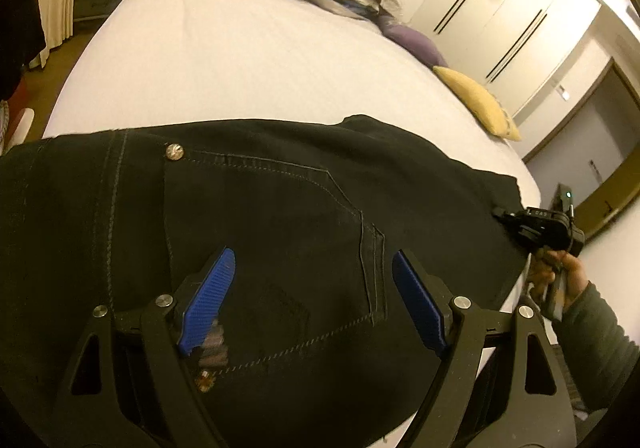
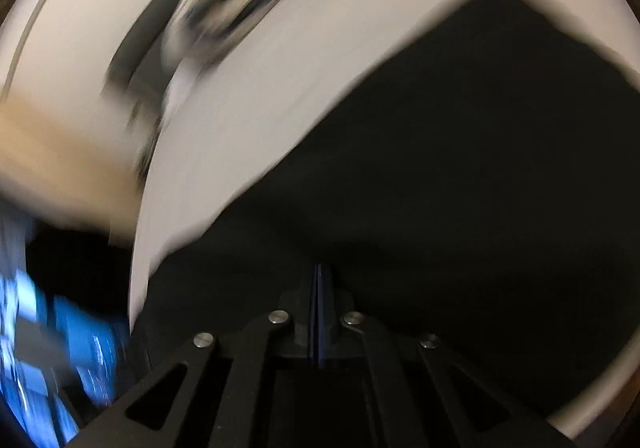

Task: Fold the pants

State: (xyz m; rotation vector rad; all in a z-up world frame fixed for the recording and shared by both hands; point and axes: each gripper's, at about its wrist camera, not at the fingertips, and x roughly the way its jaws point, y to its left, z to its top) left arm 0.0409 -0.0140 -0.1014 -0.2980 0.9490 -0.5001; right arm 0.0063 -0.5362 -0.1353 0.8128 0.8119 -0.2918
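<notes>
Black denim fills the space under and ahead of the left claw (image 1: 312,288): the pants (image 1: 280,208) lie flat on the bed (image 1: 240,60), pocket seams and a rivet (image 1: 175,151) showing just beyond the spread blue pads (image 1: 210,300), which hover over the cloth and grip nothing. From this claw the garment's long axis runs crosswise, left to right, with its far end reaching the bed's edge at the right.

At that end sits the right claw (image 1: 505,217), seen from the left wrist at the hem corner. Its own view is smeared by motion, but the pads (image 2: 319,312) stand pressed together with dark cloth directly in front, so it looks to be pinching the pants (image 2: 440,168) at their edge.

Judging by this, the right claw is the nearer to a free end, and the fold would carry that end along the long axis toward the left claw, which could pin the pocket area. A pillow (image 1: 476,100) lies well beyond.
</notes>
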